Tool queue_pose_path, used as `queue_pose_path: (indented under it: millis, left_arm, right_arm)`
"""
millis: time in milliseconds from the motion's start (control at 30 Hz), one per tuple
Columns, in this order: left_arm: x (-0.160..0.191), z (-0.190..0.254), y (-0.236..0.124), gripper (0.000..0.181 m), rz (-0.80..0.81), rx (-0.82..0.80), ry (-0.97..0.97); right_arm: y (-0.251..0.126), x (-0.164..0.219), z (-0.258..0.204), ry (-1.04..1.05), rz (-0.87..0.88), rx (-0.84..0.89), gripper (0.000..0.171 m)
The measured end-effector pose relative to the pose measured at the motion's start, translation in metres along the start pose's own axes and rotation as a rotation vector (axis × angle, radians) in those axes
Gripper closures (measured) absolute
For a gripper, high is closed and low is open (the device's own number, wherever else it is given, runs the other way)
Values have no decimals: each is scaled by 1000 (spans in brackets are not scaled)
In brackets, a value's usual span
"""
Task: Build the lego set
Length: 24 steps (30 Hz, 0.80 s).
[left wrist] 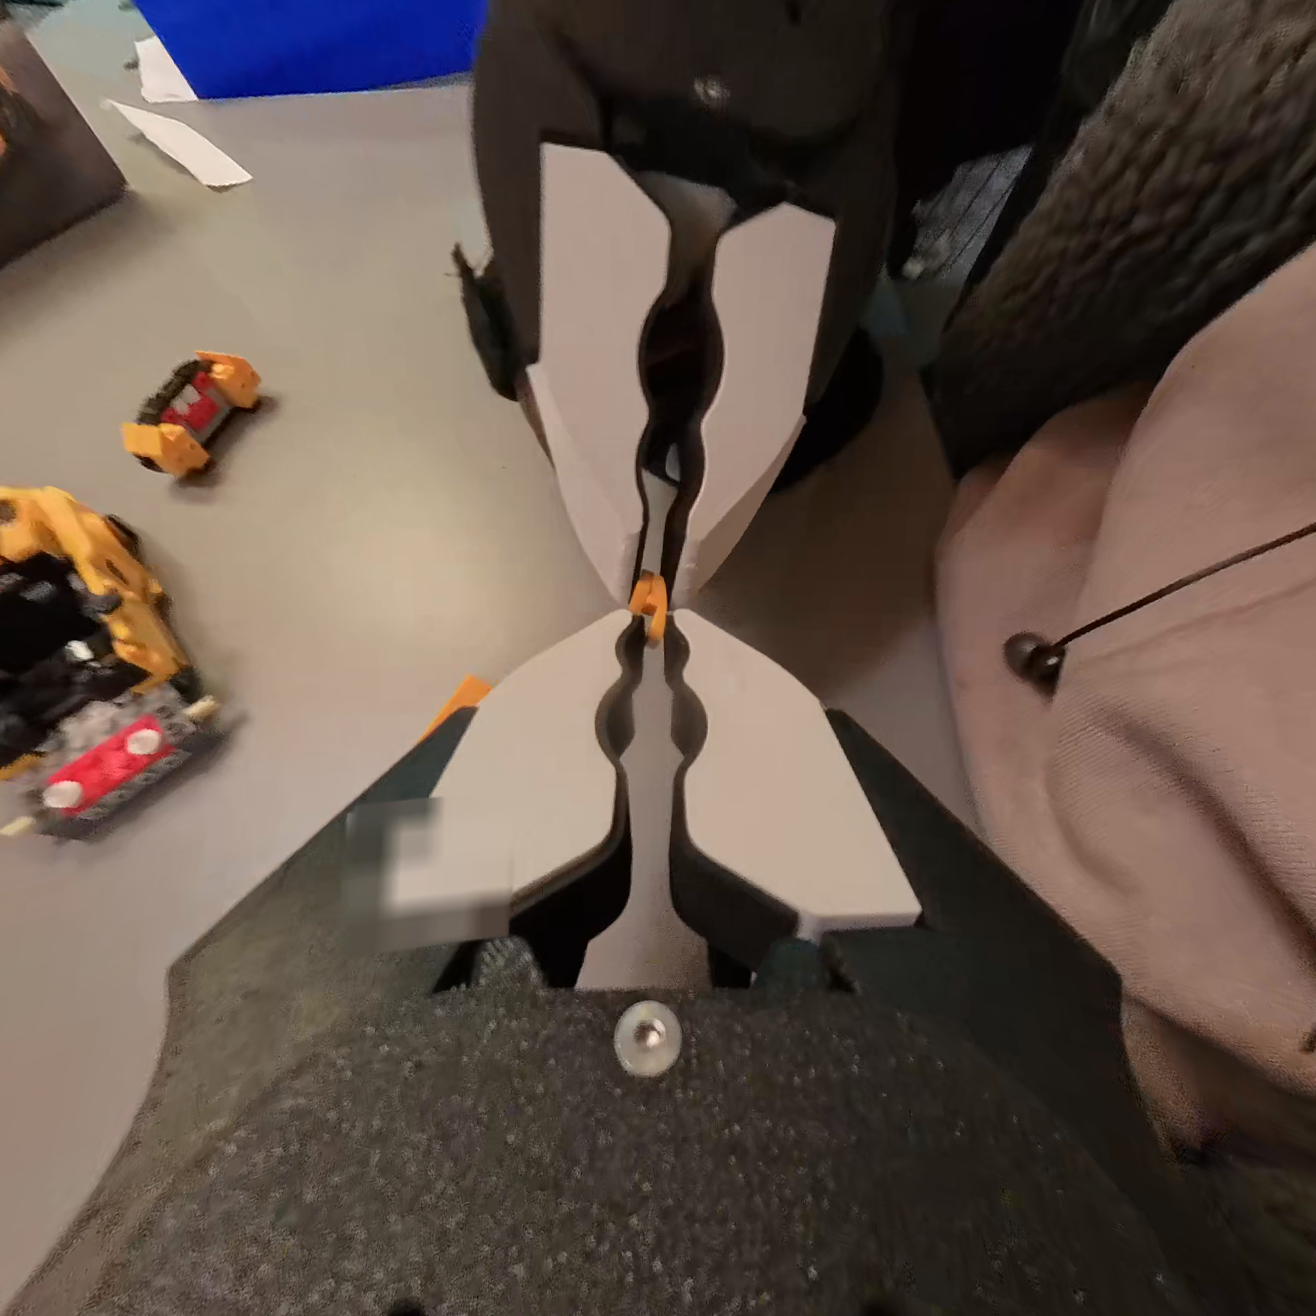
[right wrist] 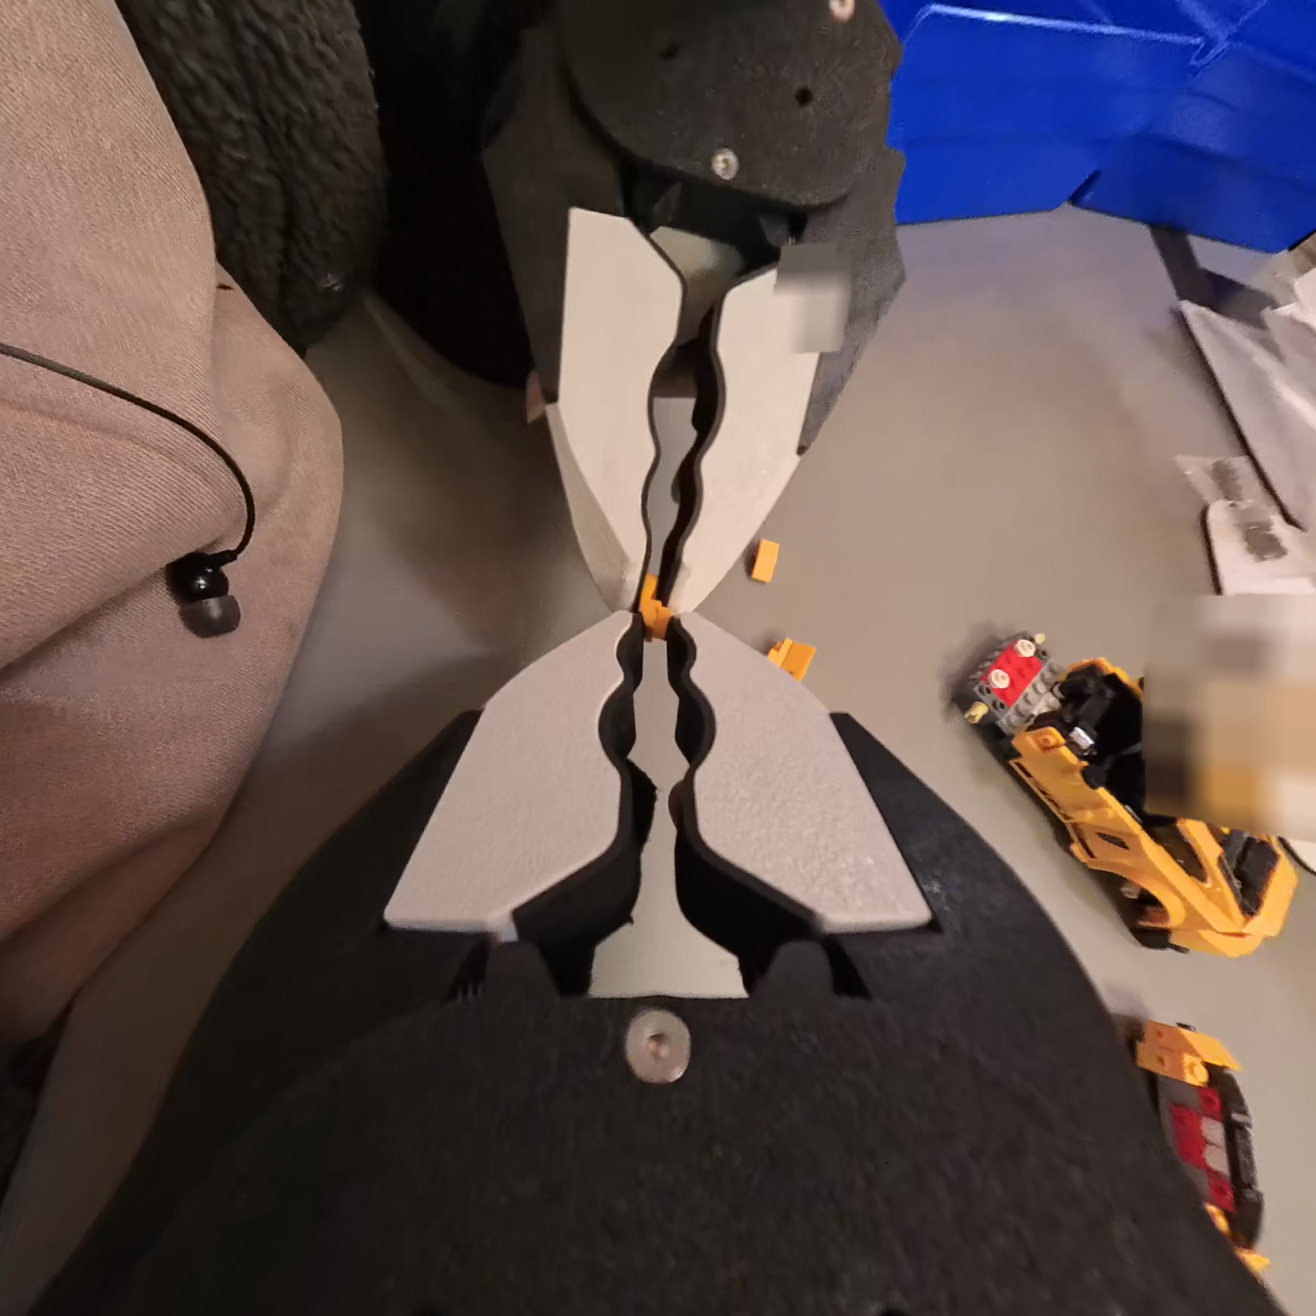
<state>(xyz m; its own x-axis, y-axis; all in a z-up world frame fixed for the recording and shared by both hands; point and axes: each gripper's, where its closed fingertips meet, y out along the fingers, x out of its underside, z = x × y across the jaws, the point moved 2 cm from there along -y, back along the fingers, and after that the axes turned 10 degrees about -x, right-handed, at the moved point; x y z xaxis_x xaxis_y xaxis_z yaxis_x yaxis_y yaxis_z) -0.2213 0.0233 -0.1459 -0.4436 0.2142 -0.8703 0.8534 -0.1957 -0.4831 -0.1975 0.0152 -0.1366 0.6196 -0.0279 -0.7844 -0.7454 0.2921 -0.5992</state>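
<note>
Left gripper [left wrist: 649,623] & right gripper [right wrist: 651,627] meet tip to tip above the grey table [left wrist: 370,441], each w/ jaws narrowed onto a small orange lego piece [left wrist: 649,605]; whether it's one piece or two joined, can't tell. Yellow-black lego vehicle [right wrist: 1139,805] w/ red studded end sits well off to the side, a smaller red/orange sub-assembly [left wrist: 192,413] near it. Two loose orange bits [right wrist: 763,562] lie just past the tips. Blue bin [right wrist: 1111,107] at the back, white papers [left wrist: 178,142] nearby. Person's beige clothing w/ black cord [right wrist: 206,598] crowds the other side.
</note>
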Motion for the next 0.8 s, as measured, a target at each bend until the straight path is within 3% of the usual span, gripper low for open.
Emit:
queue_pose_path:
  millis: [167,333,700,800]
  left_arm:
    - [-8,2,-8,157,62,198,-307]
    - [-17,-2,-12,158,122,287,-492]
    - [-17,-8,-14,173,136,260,-512]
    - [-13,-10,-11,173,105,178,-423]
  right_arm:
    - [-6,-7,6,-77,24,101,165]
    - [-14,-16,12,-275,-2,264,165]
    - [-11,-18,8,-500,-61,334,165]
    - [-9,-13,9,-410,-64,302,164]
